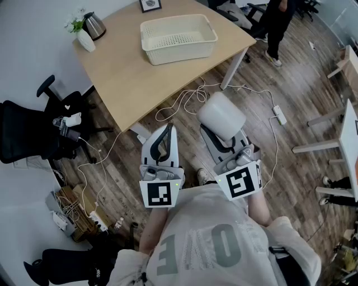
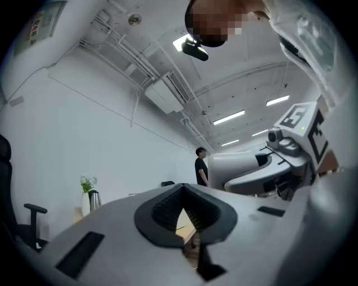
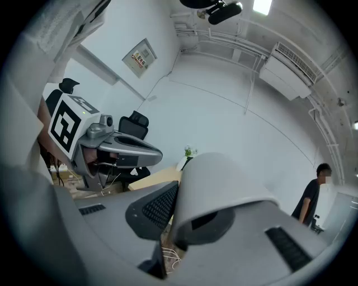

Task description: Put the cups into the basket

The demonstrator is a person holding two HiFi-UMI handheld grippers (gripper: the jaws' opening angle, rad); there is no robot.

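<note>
A cream slotted basket [image 1: 178,38] stands empty on the wooden table [image 1: 128,72], far ahead of both grippers. My right gripper [image 1: 219,136] is held over the floor and is shut on the wall of a pale grey cup [image 1: 221,115], which lies on its side. In the right gripper view the cup [image 3: 218,184] fills the middle, and one ribbed pad of the right gripper [image 3: 169,219] presses its side. My left gripper [image 1: 167,129] is beside it on the left, shut and empty. In its own view the left gripper [image 2: 183,213] shows its pads together.
A kettle [image 1: 95,25], a white vase with flowers [image 1: 85,38] and a picture frame [image 1: 150,4] sit at the table's far side. Black office chairs [image 1: 28,134] stand left. Cables [image 1: 187,99] and a power strip [image 1: 279,115] lie on the floor. A person [image 1: 277,25] stands beyond the table.
</note>
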